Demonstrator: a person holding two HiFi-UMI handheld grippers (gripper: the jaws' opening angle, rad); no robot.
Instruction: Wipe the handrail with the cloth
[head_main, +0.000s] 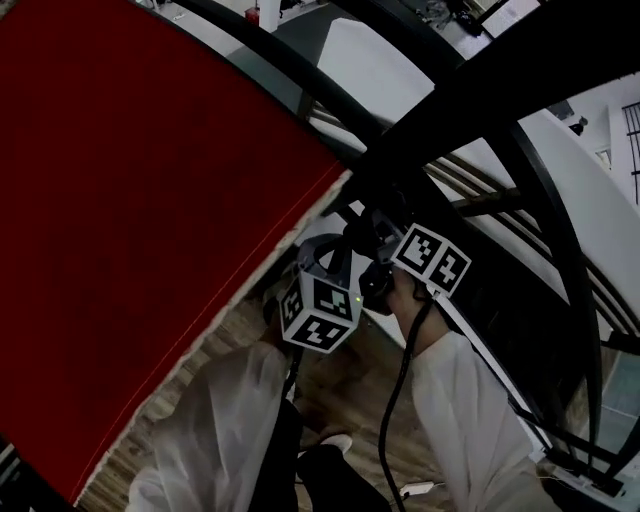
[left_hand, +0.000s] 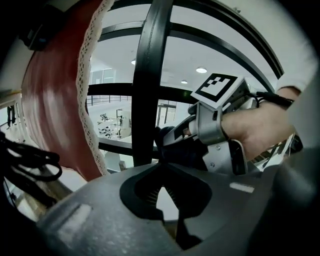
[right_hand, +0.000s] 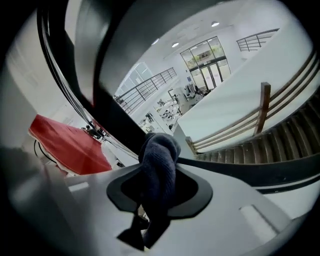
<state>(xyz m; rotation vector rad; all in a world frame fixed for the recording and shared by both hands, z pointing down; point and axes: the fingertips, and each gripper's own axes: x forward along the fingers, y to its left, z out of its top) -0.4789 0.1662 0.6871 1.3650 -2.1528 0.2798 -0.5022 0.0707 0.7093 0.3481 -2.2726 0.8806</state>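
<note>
My head view is dim and underexposed. The handrail is only a black silhouette there, and the red fabric looks flat and shadowless. Both claw views are brighter, lit by round ceiling lights in a pale, washed-out hall. Their edges bend strongly and the corners go black. The left claw body sits blurred in the foreground.

No lettering, brand, number or sign can be read; the cubes bear only black-and-white square patterns.
</note>
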